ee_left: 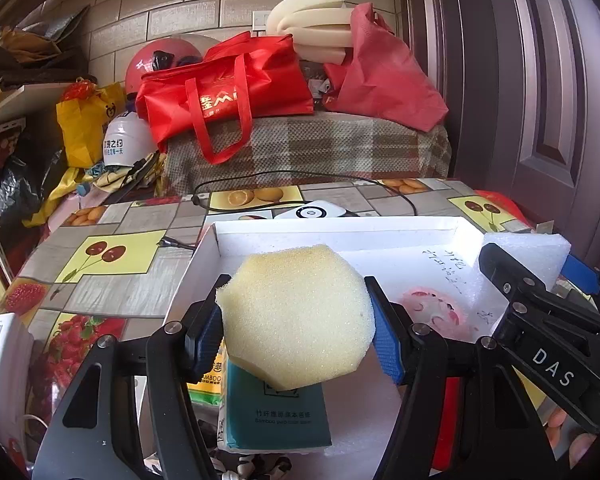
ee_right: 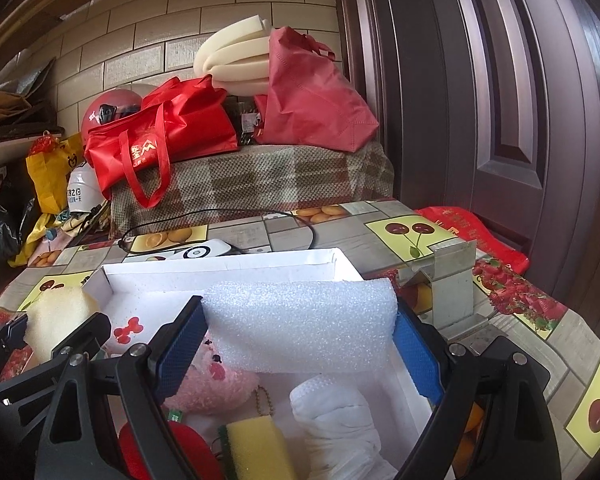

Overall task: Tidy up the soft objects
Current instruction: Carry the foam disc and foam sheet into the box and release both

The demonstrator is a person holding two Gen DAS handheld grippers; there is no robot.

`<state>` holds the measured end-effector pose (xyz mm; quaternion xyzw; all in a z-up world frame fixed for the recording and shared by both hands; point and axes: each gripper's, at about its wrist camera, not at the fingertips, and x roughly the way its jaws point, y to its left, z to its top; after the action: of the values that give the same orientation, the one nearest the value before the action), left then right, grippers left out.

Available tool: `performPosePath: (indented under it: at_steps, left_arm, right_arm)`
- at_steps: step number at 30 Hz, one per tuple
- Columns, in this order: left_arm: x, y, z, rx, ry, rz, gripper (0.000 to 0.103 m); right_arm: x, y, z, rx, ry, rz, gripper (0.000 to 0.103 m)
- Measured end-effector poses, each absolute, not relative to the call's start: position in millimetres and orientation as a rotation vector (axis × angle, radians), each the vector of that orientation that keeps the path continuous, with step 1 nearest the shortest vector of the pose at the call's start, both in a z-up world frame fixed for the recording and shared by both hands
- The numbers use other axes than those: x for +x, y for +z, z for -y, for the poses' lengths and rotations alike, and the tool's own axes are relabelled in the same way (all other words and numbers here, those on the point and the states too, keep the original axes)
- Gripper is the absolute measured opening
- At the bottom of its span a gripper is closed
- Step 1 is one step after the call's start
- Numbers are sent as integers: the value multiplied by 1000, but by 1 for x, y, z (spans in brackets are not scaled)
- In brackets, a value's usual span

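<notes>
Two hand-held grippers hover over a white cardboard box (ee_right: 228, 268) on a fruit-patterned bench (ee_left: 112, 224). The left gripper (ee_left: 296, 320) has its jaws clamped on a yellow sponge (ee_left: 296, 316), low in the frame's centre, above the box's near left corner. The right gripper (ee_right: 300, 332) has its jaws clamped on a white foam sheet (ee_right: 300, 324), its long axis running across from pad to pad. Below it, inside the box, lie a pink plush toy (ee_right: 216, 384), a yellow scouring sponge (ee_right: 256, 444) and white cloth (ee_right: 340, 428). Both loads likely just need lowering straight into the box.
</notes>
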<state>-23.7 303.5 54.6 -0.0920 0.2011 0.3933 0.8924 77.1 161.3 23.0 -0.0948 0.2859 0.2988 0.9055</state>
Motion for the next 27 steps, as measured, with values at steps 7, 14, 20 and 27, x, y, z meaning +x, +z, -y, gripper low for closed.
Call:
performPosePath:
  at_steps: [7,14,20,27]
  left_arm:
    - [-22,52,-315,-235,836,-428,64]
    - [-20,51,-315,-220,865,-434,64]
    - [-22,50,-321,-250,873,-440,75]
    - [-35,48,-330,-324,935,-407,103]
  right_arm:
    - [77,23,-162,-197,617,-590,90]
    - [76,22,-165,-215,627,-594,91]
    - [75,21,-169,-234,652,-597,93]
    - [70,24,-164,-227,630,-551,103]
